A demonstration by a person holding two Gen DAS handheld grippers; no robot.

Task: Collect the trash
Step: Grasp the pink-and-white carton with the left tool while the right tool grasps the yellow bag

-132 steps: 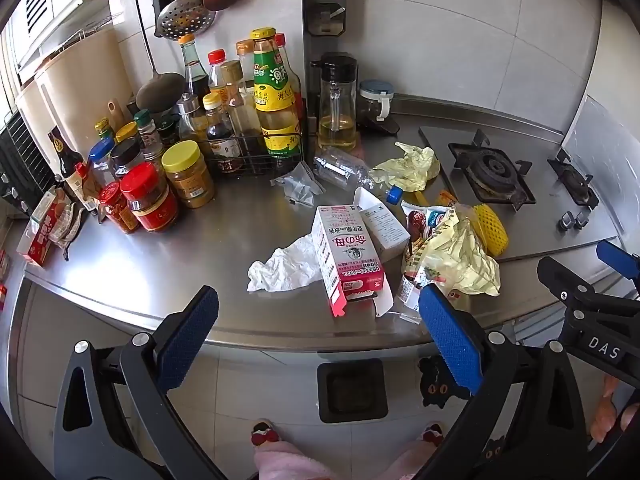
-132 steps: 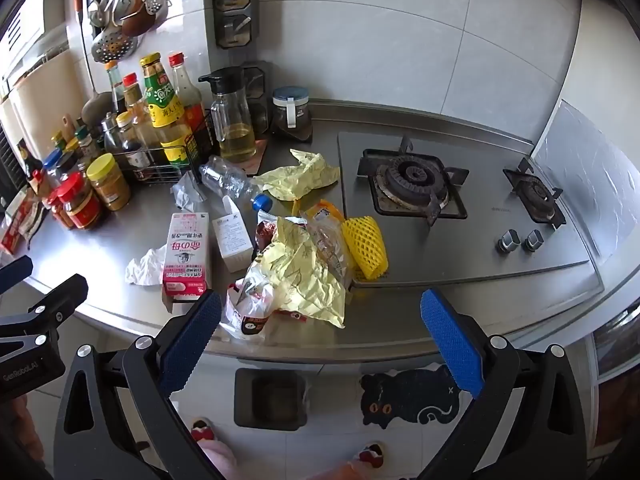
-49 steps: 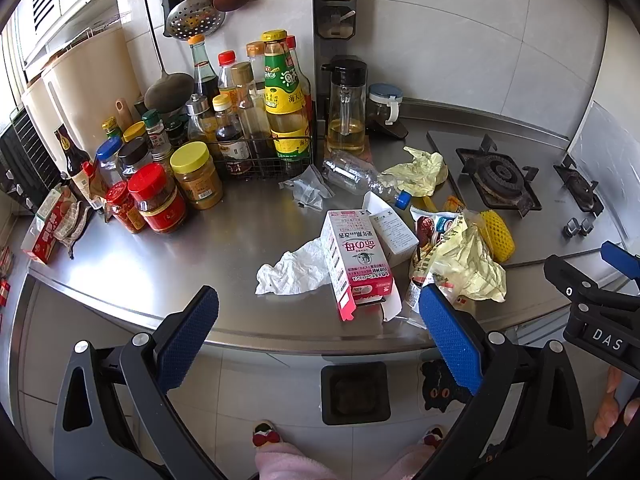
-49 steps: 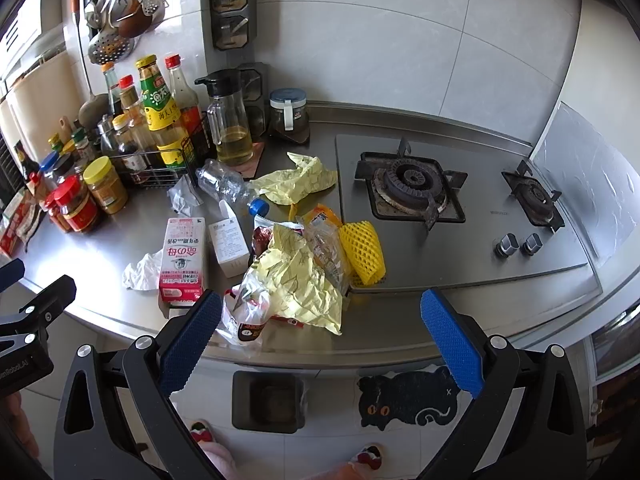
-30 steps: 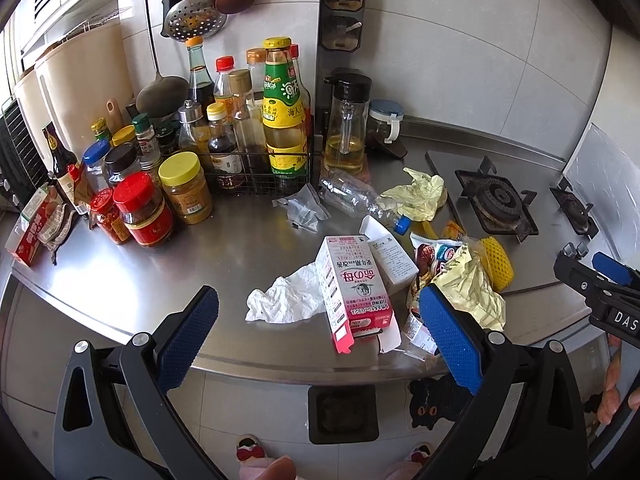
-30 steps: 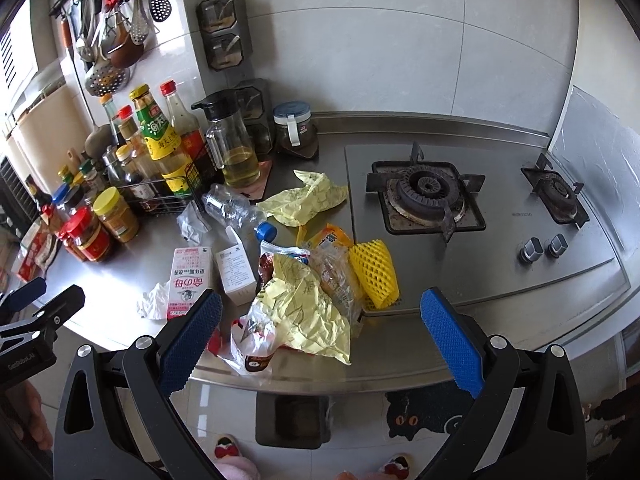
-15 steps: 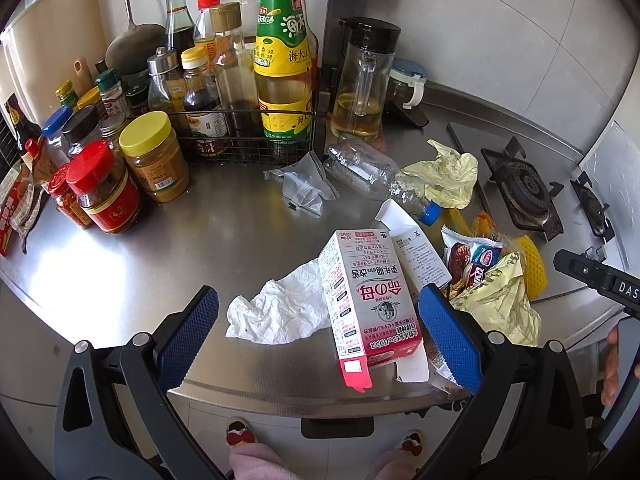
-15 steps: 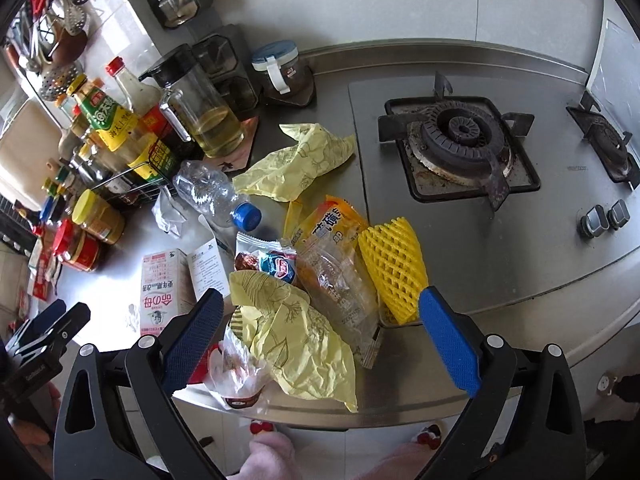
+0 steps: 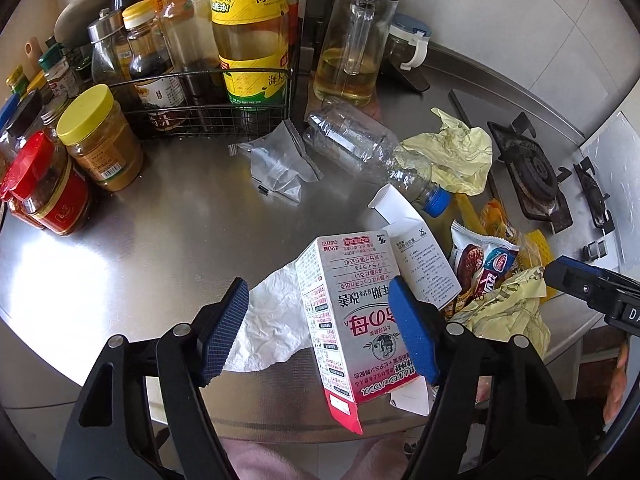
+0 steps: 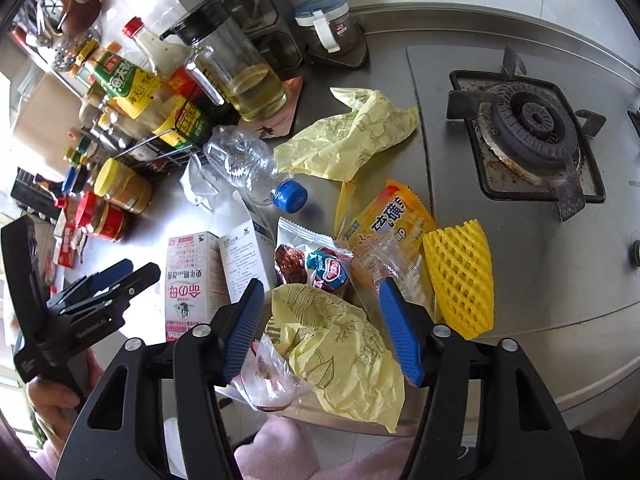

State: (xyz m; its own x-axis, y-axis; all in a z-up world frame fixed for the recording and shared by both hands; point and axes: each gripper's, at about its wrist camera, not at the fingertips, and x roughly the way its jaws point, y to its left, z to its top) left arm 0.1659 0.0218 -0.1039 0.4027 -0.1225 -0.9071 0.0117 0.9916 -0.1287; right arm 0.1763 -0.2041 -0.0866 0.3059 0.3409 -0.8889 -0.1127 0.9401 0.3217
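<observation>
While both jaws have just been closing, the left hand-held gripper [image 9: 318, 330] straddles the pink carton [image 9: 352, 320], half-wide.

My left gripper [image 9: 316, 332] points steeply down. Its two blue pads [image 9: 224, 332] stand partly apart, and they have just been closing in. My right gripper [image 10: 320, 328] also tips steeply down, with its blue pads [image 10: 400, 328] a bit closer together, and they too have just been closing. Neither pair has squeezed shut yet. My left hand [image 10: 52, 400] wraps around the black handle of its gripper. A few fingers [image 9: 614, 380] of my right hand show at the edge.
</observation>
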